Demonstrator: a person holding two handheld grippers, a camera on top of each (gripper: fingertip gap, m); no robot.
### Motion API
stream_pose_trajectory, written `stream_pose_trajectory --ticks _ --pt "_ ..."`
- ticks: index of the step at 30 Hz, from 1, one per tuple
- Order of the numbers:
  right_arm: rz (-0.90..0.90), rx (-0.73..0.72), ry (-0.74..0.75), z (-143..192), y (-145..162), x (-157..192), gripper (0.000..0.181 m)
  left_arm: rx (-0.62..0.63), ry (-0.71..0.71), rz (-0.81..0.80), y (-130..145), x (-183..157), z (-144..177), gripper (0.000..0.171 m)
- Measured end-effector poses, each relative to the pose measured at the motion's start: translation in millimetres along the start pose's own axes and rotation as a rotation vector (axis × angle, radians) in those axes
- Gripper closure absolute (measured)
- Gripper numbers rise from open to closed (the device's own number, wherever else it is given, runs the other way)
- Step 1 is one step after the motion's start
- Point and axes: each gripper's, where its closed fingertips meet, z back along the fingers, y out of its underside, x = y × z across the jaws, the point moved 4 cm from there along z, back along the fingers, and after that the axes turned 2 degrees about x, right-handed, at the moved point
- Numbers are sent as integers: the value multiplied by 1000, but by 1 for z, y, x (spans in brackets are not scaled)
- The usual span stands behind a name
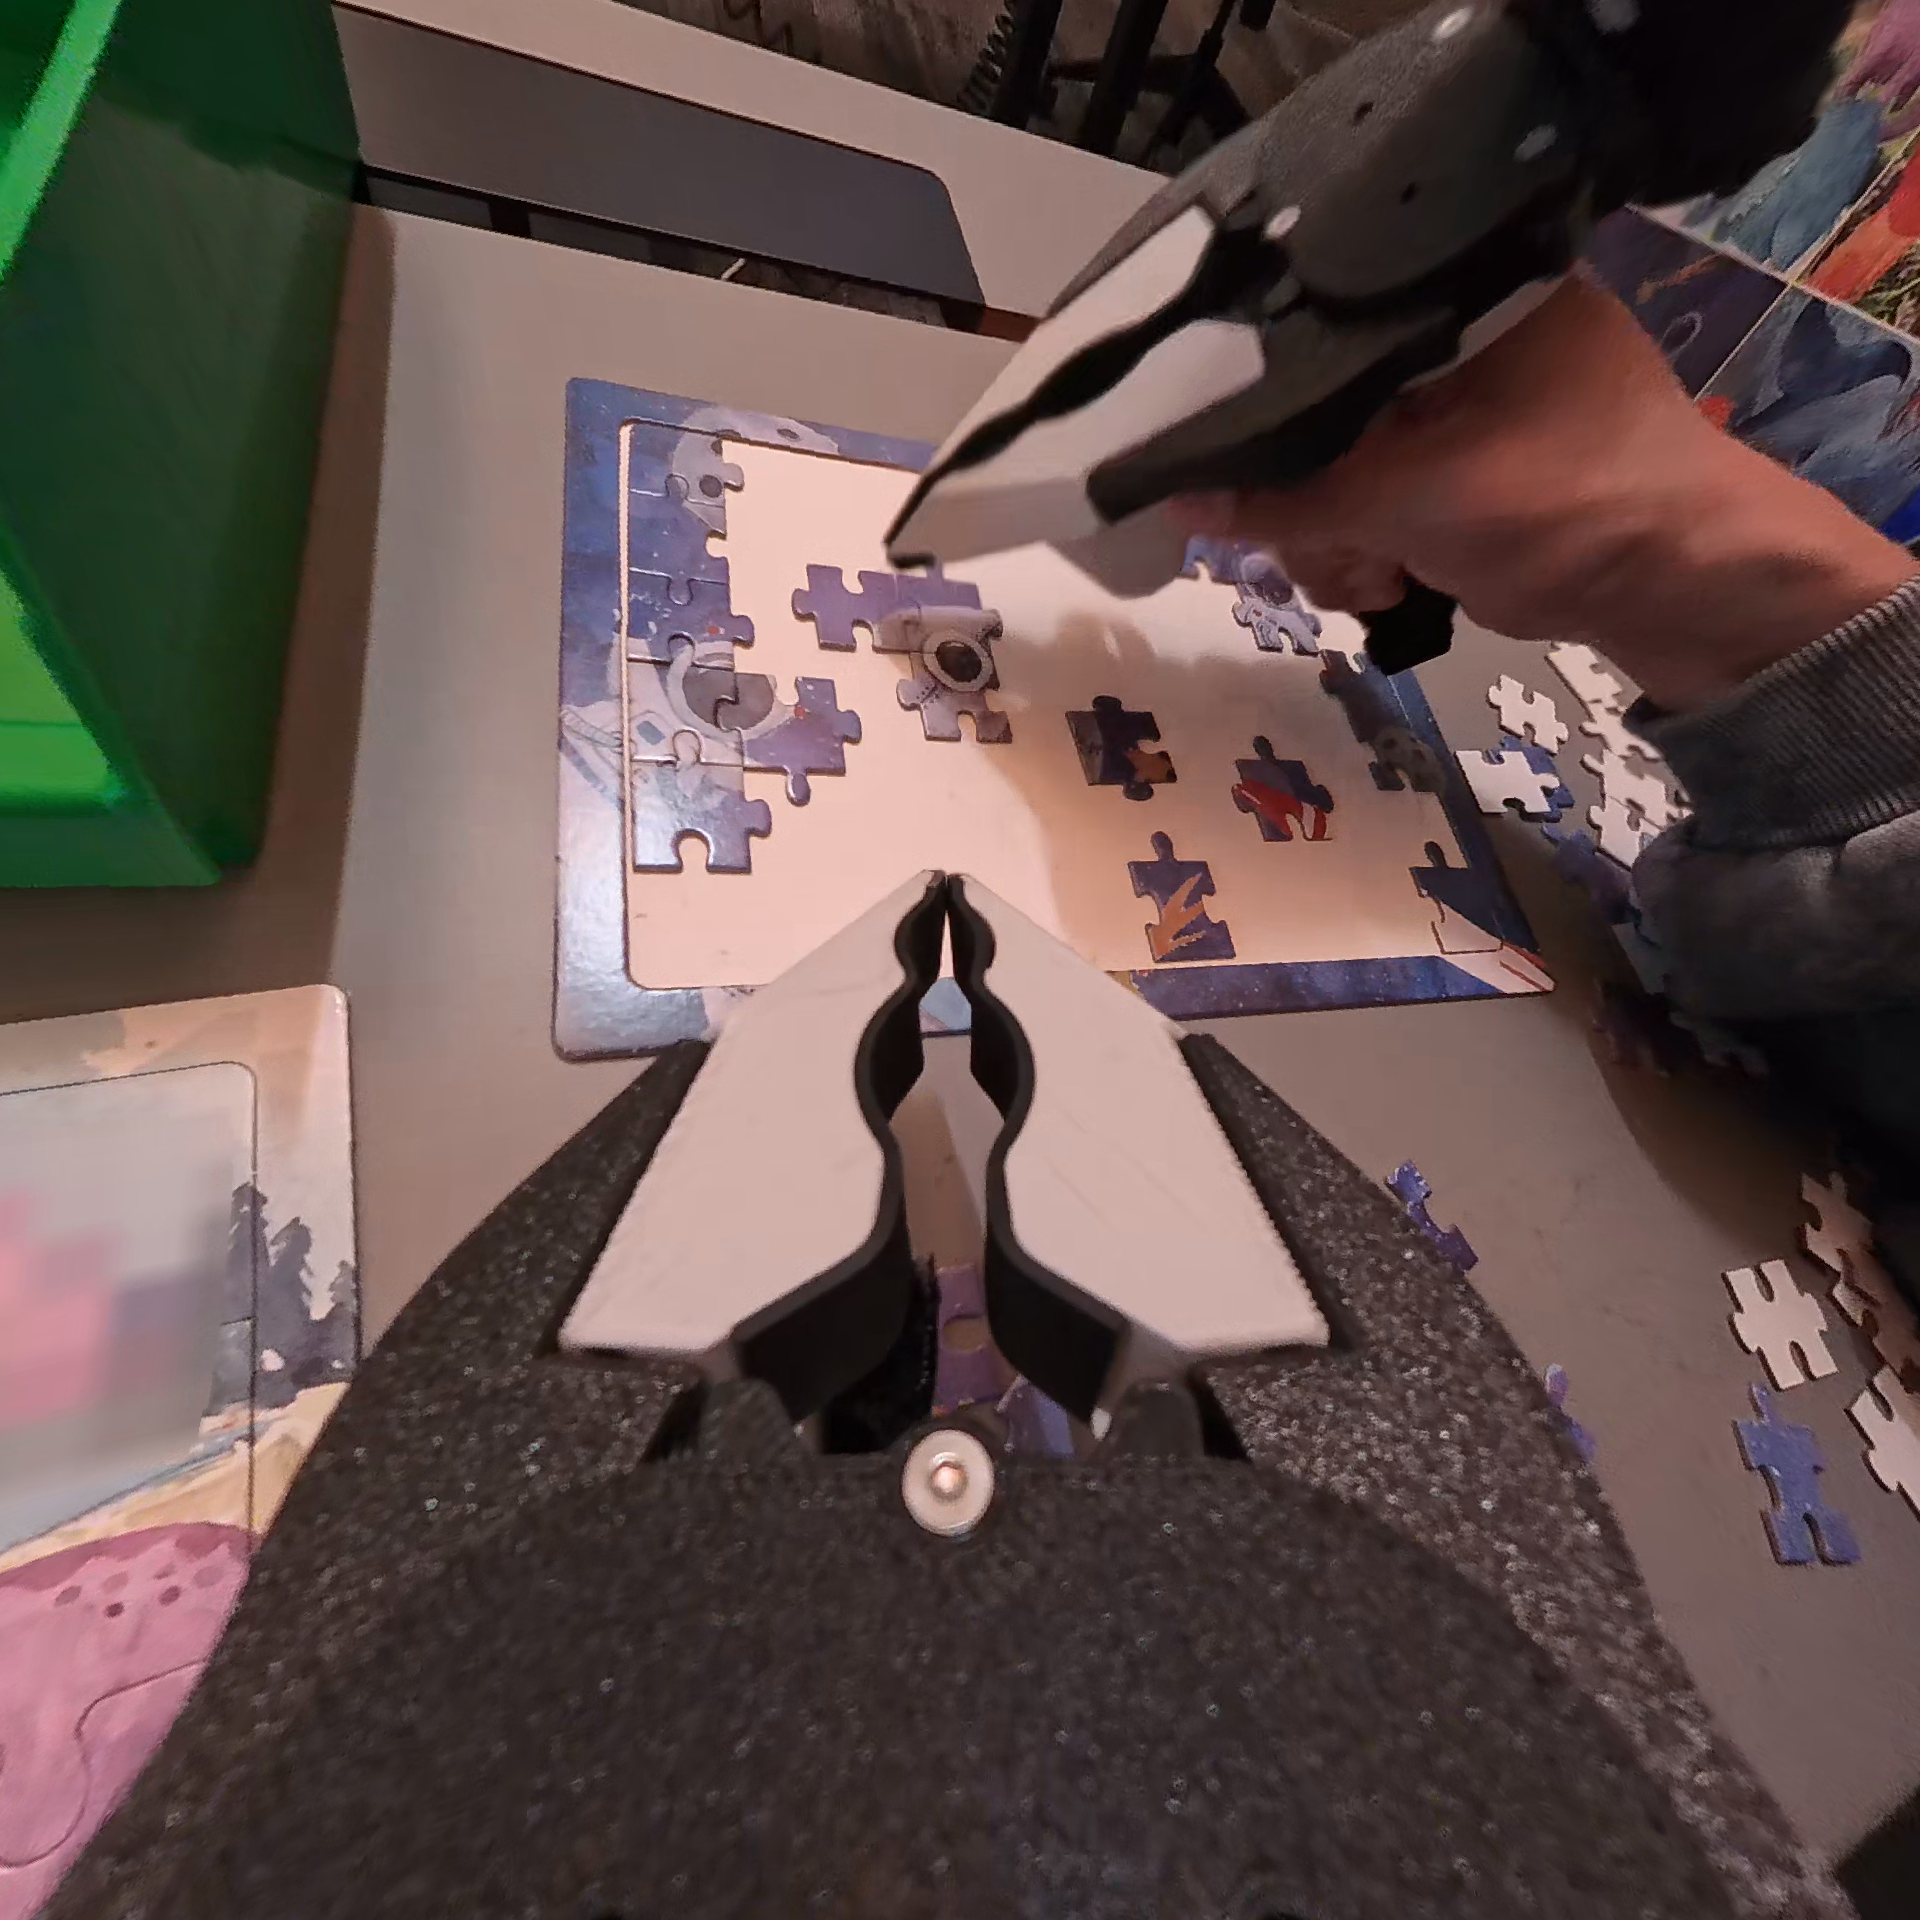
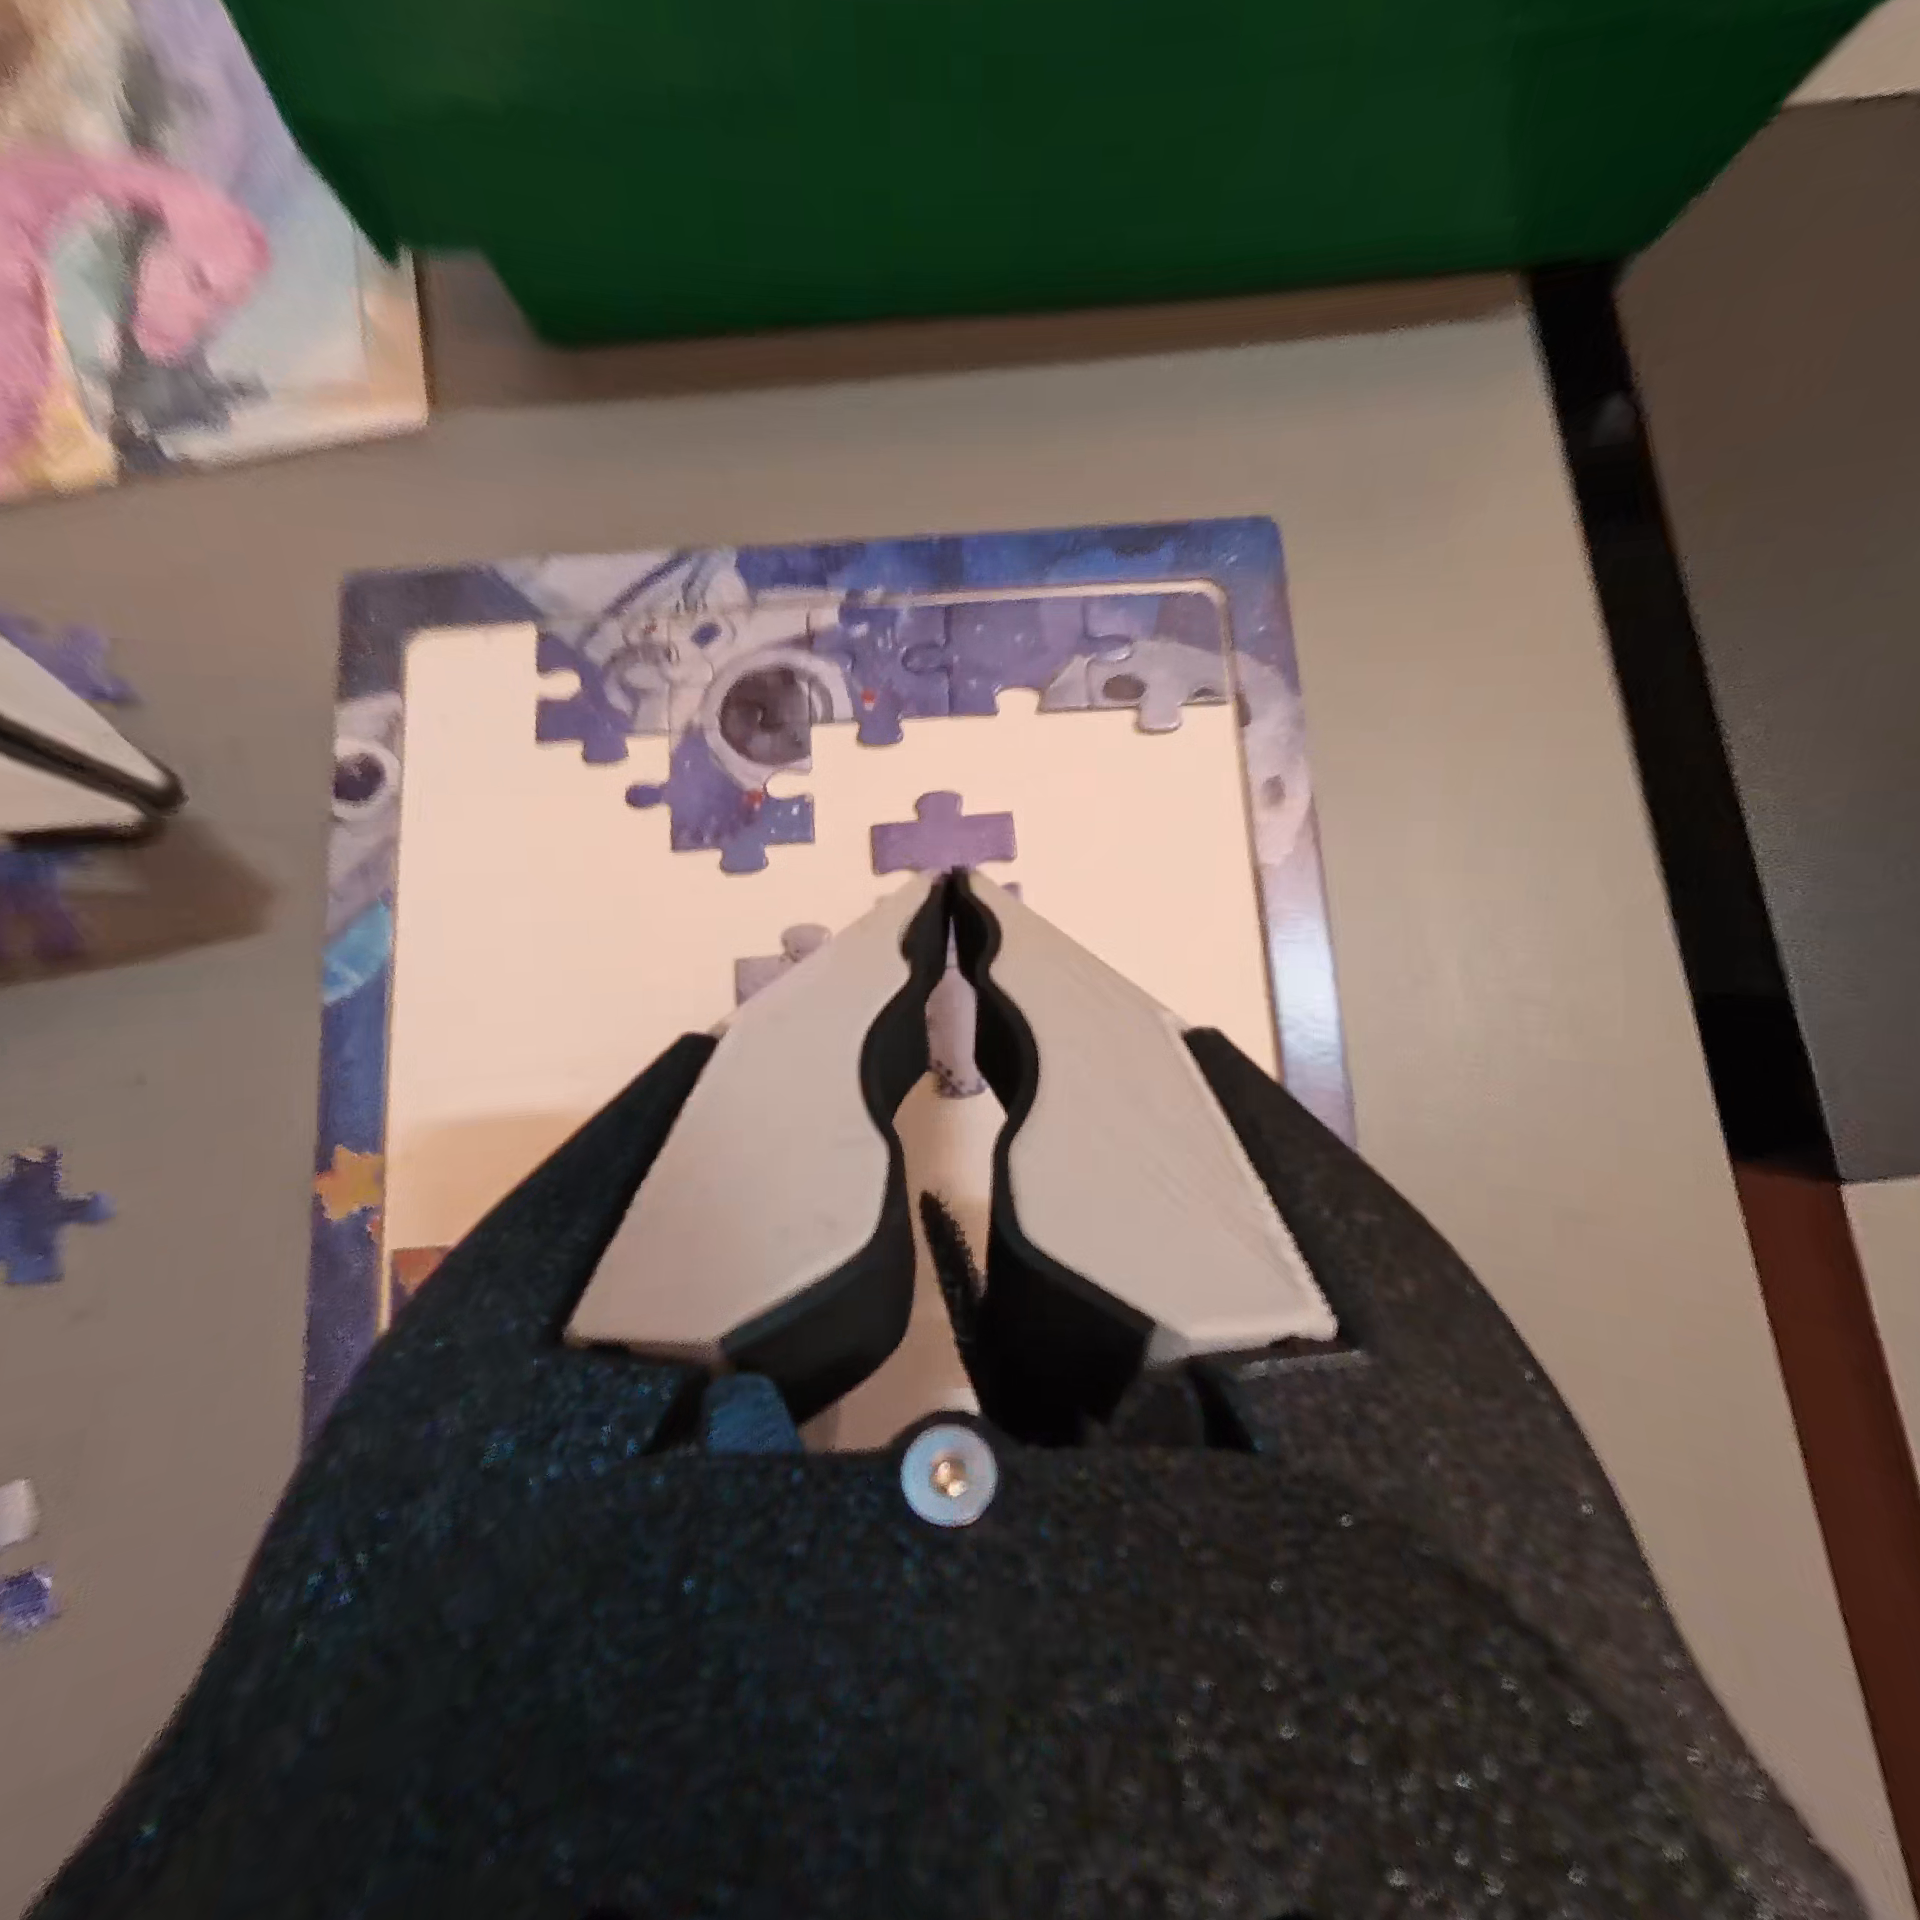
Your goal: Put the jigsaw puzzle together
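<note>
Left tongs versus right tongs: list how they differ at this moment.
The left tongs sit at the near edge of the puzzle tray, with no piece at their tips. The right tongs have their tips against a loose purple piece farther in, though contact is unclear. Bare board lies ahead of the left tongs, the assembled pieces ahead of the right tongs. Both are shut.

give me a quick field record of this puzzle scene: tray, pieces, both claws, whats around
tray: blue-bordered puzzle tray, mostly unfilled
joined: pieces along one edge
loose in tray: several, including a purple piece
loose outside tray: pieces on table, some face down
right claw: shut, tips at the purple piece; grip unclear
left claw: shut, empty, at tray's near edge
nearby: green box, second puzzle
</note>
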Motion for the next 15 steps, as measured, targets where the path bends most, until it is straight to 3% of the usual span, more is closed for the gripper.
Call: stream_pose_trajectory --ticks 3,6,9,15 --pt "-5 -1 66 12 0 -10 181 1 -4 7 0 2 0 171" --pt "14 -7 37 6 -2 0 181 0 -8 1 0 2 0 171" --pt "69 115 73 -12 17 2 179 6 -15 -9 1 2 -1 171" --pt "32 53 84 -1 4 -1 181 21 -22 -16 3 2 -2 171"
